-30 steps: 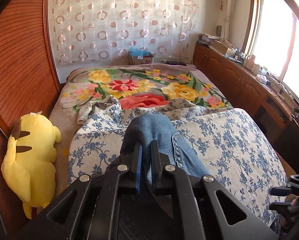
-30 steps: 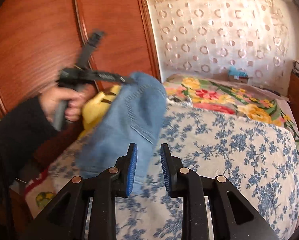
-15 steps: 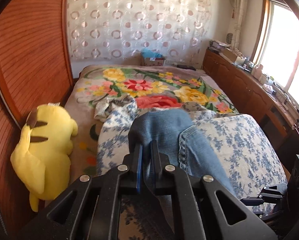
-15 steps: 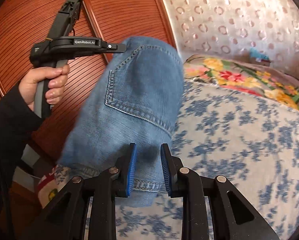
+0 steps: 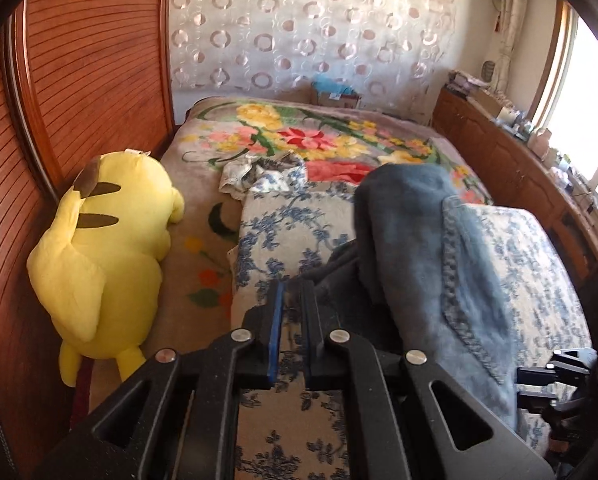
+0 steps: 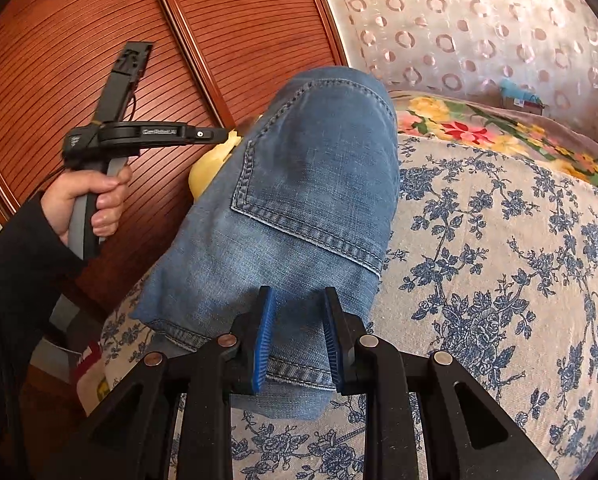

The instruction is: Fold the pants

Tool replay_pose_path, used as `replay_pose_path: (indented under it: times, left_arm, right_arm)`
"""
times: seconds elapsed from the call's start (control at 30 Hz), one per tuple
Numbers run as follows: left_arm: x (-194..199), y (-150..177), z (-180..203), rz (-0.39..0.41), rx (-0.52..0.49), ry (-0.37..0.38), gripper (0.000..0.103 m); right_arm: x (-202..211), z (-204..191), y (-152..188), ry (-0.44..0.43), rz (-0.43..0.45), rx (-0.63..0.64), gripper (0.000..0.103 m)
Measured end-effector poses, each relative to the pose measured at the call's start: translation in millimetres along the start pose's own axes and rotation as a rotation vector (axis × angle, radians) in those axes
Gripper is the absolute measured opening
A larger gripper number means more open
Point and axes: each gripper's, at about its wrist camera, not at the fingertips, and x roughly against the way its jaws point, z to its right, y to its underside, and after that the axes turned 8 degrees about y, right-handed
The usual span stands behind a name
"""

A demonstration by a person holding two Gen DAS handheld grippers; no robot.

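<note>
Folded blue jeans [image 6: 311,200] hang above the blue-flowered quilt [image 6: 499,260] on the bed, back pocket facing the right wrist camera. My left gripper [image 6: 219,135], held by a hand in a dark sleeve, pinches their upper left edge. In the left wrist view that gripper [image 5: 292,292] is nearly closed on a dark denim fold, and the jeans [image 5: 419,260] trail off to the right. My right gripper [image 6: 298,300] has the jeans' lower hem filling the gap between its blue pads. Its black frame [image 5: 555,376] shows at the lower right of the left wrist view.
A big yellow plush toy [image 5: 107,248] lies along the bed's left side against the wooden slatted doors [image 5: 79,80]. A bright flowered blanket [image 5: 299,136] covers the far half of the bed. A wooden cabinet [image 5: 499,168] with clutter runs under the window on the right.
Both grippers have sunk toward the quilt with the jeans. In the left wrist view the jeans slid to the right. In the right wrist view they came closer and now fill the jaws.
</note>
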Motion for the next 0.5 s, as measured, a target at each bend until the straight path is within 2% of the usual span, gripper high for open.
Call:
replay_pose_path:
  times: [0.1, 0.27, 0.3, 0.5]
  left_arm:
    - [7, -4, 7, 0.023, -0.002, 0.043, 0.010]
    - [9, -8, 28, 0.030, -0.037, 0.066, 0.045]
    - [8, -9, 31, 0.033, -0.042, 0.076, 0.049]
    - [-10, -18, 43, 0.033, -0.037, 0.101, 0.051]
  right_arm:
    - [-2, 2, 0, -0.006, -0.002, -0.004, 0.025]
    - [-5, 6, 2, -0.004, 0.000, -0.001, 0.025]
    - [-5, 5, 2, -0.003, 0.001, 0.002, 0.025]
    - [-2, 4, 4, 0.001, 0.005, 0.010, 0.025]
